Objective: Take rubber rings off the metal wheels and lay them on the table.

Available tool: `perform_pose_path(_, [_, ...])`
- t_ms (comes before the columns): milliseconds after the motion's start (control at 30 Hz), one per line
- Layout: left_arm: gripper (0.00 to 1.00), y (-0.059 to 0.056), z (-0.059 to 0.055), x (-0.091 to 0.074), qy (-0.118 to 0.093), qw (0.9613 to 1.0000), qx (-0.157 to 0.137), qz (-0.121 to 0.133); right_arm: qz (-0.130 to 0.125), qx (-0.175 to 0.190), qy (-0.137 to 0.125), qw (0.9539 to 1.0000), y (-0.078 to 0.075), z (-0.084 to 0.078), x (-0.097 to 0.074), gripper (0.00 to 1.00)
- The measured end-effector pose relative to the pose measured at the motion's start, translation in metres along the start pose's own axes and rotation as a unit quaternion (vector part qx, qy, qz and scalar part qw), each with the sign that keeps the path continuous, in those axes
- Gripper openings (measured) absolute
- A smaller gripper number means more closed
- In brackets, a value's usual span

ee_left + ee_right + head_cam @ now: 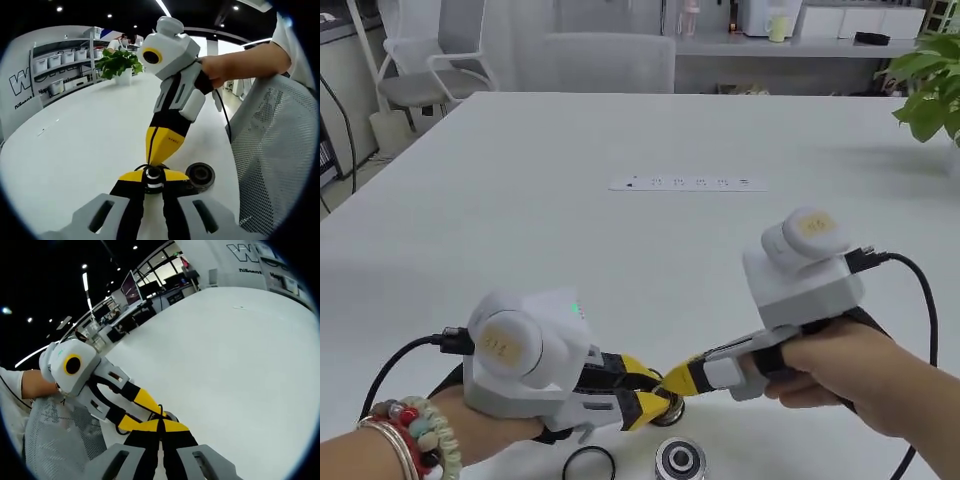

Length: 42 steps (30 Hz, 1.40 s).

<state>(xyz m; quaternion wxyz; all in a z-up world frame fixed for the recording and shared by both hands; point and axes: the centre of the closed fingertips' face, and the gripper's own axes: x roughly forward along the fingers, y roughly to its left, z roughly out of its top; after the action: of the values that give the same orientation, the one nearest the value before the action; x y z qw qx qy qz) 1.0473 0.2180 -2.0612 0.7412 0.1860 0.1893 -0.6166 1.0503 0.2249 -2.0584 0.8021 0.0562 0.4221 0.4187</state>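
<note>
- The left gripper (658, 397) is clamped on a metal wheel (154, 179), which is held between its yellow jaw tips just above the table (620, 250).
- The right gripper (161, 424) is pressed closed. Its jaw tips meet the left gripper's nose to nose, right at the held wheel.
- A thin black rubber ring (143, 166) is seen as an arc at the wheel's rim, directly ahead of the right gripper's tips. It appears to be pinched there, but the contact is too small to be confirmed.
- Key relation: the ring lies at the very tip of the right gripper, on the wheel face turned toward it. The wheel's axle is judged to run roughly along the line of the two grippers.
- Judgement: the ring would be peeled by drawing the right gripper back along its own line, away from the left gripper, while the wheel is kept braced.
- The right gripper is the nearer one for the ring. The left gripper is taken up with holding.
- A loose ring (588, 449) lies flat on the table below the left gripper, so one is judged done.
- A second wheel (680, 460) sits on the table just beside the loose ring, under the meeting jaw tips.
</note>
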Motion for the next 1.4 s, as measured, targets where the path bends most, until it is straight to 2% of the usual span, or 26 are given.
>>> perform_pose_path(100, [0.09,0.000,0.001,-0.001,0.009,0.9999,-0.007,-0.005,-0.005,0.001,0.000,1.0000,-0.002,0.000,0.000,0.00])
perform_pose_path(200, [0.14,0.000,0.012,-0.005,-0.011,0.9997,-0.019,-0.012,-0.011,0.002,-0.001,0.9999,-0.005,0.000,-0.001,0.00])
perform_pose_path(300, [0.17,0.002,0.018,-0.009,-0.014,0.9996,-0.020,-0.013,-0.015,0.012,-0.010,0.9998,-0.010,0.004,-0.006,0.00])
perform_pose_path(467, [0.26,-0.001,0.037,-0.022,-0.034,0.9988,-0.024,-0.026,-0.022,0.020,-0.014,0.9995,-0.015,0.003,-0.010,0.00])
perform_pose_path(533, [0.30,-0.003,0.042,-0.027,-0.037,0.9987,-0.014,-0.031,-0.023,0.023,-0.016,0.9993,-0.016,0.004,-0.011,0.00])
perform_pose_path(667, [0.40,-0.006,0.044,-0.034,-0.023,0.9990,0.013,-0.035,-0.022,0.024,-0.022,0.9992,-0.015,0.007,-0.013,0.00])
perform_pose_path(833, [0.51,-0.012,0.061,-0.045,-0.034,0.9980,0.027,-0.047,-0.021,0.022,-0.027,0.9992,-0.011,0.010,-0.015,0.00])
perform_pose_path(1033, [0.60,-0.019,0.075,-0.059,-0.039,0.9968,0.047,-0.051,-0.020,0.022,-0.037,0.9989,-0.007,0.016,-0.020,0.00])
perform_pose_path(1233, [0.67,-0.023,0.084,-0.079,-0.043,0.9958,0.065,-0.048,-0.018,0.018,-0.045,0.9987,-0.005,0.020,-0.022,0.00])
perform_pose_path(1400, [0.72,-0.023,0.089,-0.096,-0.047,0.9956,0.074,-0.035,-0.015,0.017,-0.048,0.9986,-0.002,0.023,-0.024,0.00])
